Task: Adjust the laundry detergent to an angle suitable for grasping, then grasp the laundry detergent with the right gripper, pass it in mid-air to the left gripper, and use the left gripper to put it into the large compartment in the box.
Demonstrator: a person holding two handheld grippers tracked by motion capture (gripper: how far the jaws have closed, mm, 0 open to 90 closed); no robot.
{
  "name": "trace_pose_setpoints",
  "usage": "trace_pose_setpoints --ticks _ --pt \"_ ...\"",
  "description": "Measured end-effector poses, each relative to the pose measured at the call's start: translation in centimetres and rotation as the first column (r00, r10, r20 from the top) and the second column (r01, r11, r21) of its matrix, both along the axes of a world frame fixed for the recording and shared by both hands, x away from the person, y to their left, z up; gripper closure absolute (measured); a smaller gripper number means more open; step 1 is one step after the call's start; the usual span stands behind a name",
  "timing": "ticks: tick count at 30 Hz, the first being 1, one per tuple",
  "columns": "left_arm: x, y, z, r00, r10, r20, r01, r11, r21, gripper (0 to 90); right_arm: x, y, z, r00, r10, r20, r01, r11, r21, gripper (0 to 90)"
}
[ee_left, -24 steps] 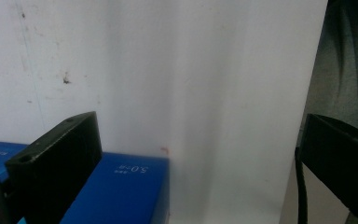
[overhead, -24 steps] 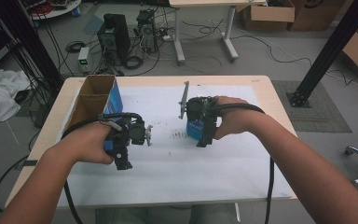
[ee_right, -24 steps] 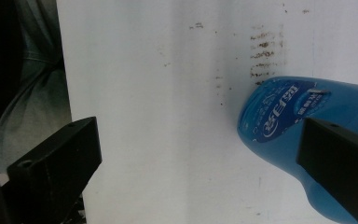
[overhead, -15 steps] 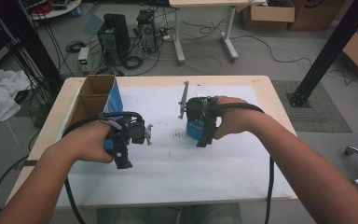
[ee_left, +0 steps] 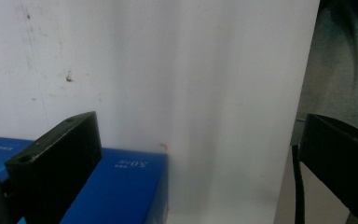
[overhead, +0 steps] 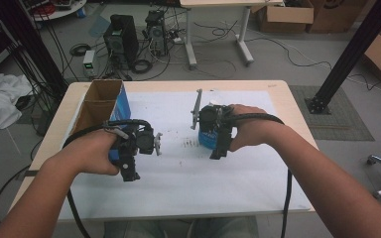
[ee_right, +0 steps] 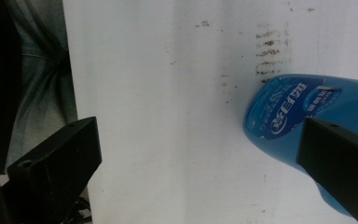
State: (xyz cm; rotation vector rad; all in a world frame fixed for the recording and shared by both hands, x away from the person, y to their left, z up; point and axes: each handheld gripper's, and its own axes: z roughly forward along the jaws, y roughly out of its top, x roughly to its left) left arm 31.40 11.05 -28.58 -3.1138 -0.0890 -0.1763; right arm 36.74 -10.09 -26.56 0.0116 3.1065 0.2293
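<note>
White paper (overhead: 188, 183) covers the table; on it both grippers stand with jaws wide and nothing between them. Left gripper (ee_left: 191, 163) hovers just beside a blue box (ee_left: 116, 191); right gripper (ee_right: 200, 163) has a blue bottle (ee_right: 298, 121) lying by one jaw. Recommend centring each item between the jaws before closing. Beyond, an open cardboard box (overhead: 99, 99) waits.

Table (overhead: 287, 99): white sheet (overhead: 188, 178), cardboard box (overhead: 101, 99), perhaps bottle (overhead: 207, 139).

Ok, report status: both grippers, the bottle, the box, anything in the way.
Left gripper open, blue box by its left finger, not gripped. Right gripper open, blue bottle lying on the white sheet, not gripped. Nothing in the way.
</note>
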Motion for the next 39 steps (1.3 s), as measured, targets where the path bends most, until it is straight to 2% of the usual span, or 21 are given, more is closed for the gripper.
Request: trace_pose_setpoints --ticks 6,12,16,19,29,36,39 --pt "0.03 -0.01 0.09 0.9999 -0.003 0.011 0.003 1.0000 -0.009 0.1 0.10 -0.03 0.22 1.0000 -0.006 0.002 0.006 1.0000 0.006 0.0" --pt "0.42 0.38 -0.45 1.0000 0.002 -0.008 -0.002 0.9994 -0.034 0.1 0.47 0.52 -0.05 1.0000 0.004 -0.003 -0.004 0.9999 -0.009 0.0" --pt "0.56 0.50 -0.73 1.0000 0.006 -0.007 -0.006 0.9994 -0.034 0.1 0.59 0.70 -0.07 0.9999 0.011 -0.003 -0.012 0.9999 -0.007 0.0" --pt "0.56 0.47 -0.69 1.0000 0.007 -0.002 -0.007 0.9998 -0.018 0.1 0.68 0.67 -0.07 1.0000 0.007 -0.001 -0.007 0.9999 -0.009 0.0" --pt "0.41 0.31 -0.49 1.0000 0.000 0.010 0.000 0.9998 -0.019 0.1 0.52 0.28 -0.20 1.0000 -0.004 0.006 0.004 1.0000 -0.002 0.0" --pt "0.30 0.07 -0.67 1.0000 -0.007 0.005 0.007 0.9998 -0.019 0.1 0.36 0.13 -0.53 1.0000 -0.006 0.004 0.006 0.9999 0.015 0.0" --pt "0.33 0.04 -0.56 1.0000 -0.006 0.007 0.006 0.9998 -0.017 0.1 0.40 -0.11 -0.55 0.9999 -0.010 0.005 0.010 0.9988 0.047 0.0"
